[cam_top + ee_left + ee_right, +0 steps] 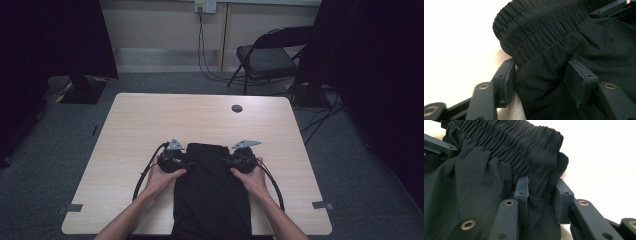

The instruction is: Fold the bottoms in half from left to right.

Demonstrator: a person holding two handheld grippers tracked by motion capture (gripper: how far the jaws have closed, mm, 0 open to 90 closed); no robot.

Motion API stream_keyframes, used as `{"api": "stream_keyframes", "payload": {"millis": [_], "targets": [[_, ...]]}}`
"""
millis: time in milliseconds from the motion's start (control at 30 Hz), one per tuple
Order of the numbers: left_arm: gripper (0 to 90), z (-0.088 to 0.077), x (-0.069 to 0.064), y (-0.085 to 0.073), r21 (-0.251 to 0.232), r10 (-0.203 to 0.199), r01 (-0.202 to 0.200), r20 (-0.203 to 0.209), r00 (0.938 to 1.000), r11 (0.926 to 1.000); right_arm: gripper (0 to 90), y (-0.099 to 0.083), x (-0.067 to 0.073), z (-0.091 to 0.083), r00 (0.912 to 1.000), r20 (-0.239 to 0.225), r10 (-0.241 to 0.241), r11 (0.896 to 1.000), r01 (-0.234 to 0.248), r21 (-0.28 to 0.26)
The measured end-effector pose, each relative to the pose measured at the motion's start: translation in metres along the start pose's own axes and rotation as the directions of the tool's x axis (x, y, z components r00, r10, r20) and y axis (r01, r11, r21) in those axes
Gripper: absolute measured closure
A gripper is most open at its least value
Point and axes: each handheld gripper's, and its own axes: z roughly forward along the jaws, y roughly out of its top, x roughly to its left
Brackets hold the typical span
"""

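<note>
A black garment (212, 195) with an elastic waistband (541, 27) lies flat on the desk (150, 125), waistband away from the person, lower end hanging over the near edge. The right gripper (541, 195) is clenched on a bunched fold at its waistband corner. The left gripper (539, 77) straddles the opposite corner, pads not yet pressing. Any folding or lifting appears still ahead.

a pale wooden table (150, 120) stands on grey carpet (60, 150); behind it a black folding chair (267, 57), dark curtains (40, 40) at both sides, a cream wall (160, 25) with cables (202, 50) hanging from a socket (205, 6)
</note>
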Motion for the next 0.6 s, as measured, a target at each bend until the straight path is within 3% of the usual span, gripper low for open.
{"api": "stream_keyframes", "payload": {"millis": [33,100,233,333,500,600], "targets": [[48.4,0.0,0.0,0.0,0.005,0.019,-0.019,-0.012,0.9997,0.9998,70.2,0.0,0.001,0.0,1.0,0.004,-0.001,1.0,0.001,0.003],[57.7,-0.002,0.002,0.0,0.006,0.011,-0.011,-0.015,0.9998,0.9999,72.1,0.0,0.002,0.0,0.9999,0.009,-0.006,1.0,0.006,0.002],[74.8,0.0,0.007,0.001,-0.012,-0.081,0.081,-0.003,0.9967,0.9966,73.7,0.001,-0.001,0.001,0.9991,-0.016,0.04,0.999,-0.04,-0.01],[77.6,0.002,0.011,0.002,-0.024,-0.103,0.103,0.015,0.9946,0.9943,74.9,0.003,-0.002,0.001,0.9991,-0.013,0.041,0.999,-0.042,-0.019],[78.6,-0.008,0.016,0.009,-0.052,-0.099,0.101,0.035,0.9945,0.9936,76.8,0.013,-0.006,-0.006,0.998,-0.041,0.049,0.996,-0.051,-0.071],[78.6,-0.019,0.018,0.02,-0.108,-0.104,0.107,0.032,0.9941,0.9884,77.0,0.023,-0.004,-0.012,0.9976,-0.052,0.045,0.993,-0.05,-0.106]]}}
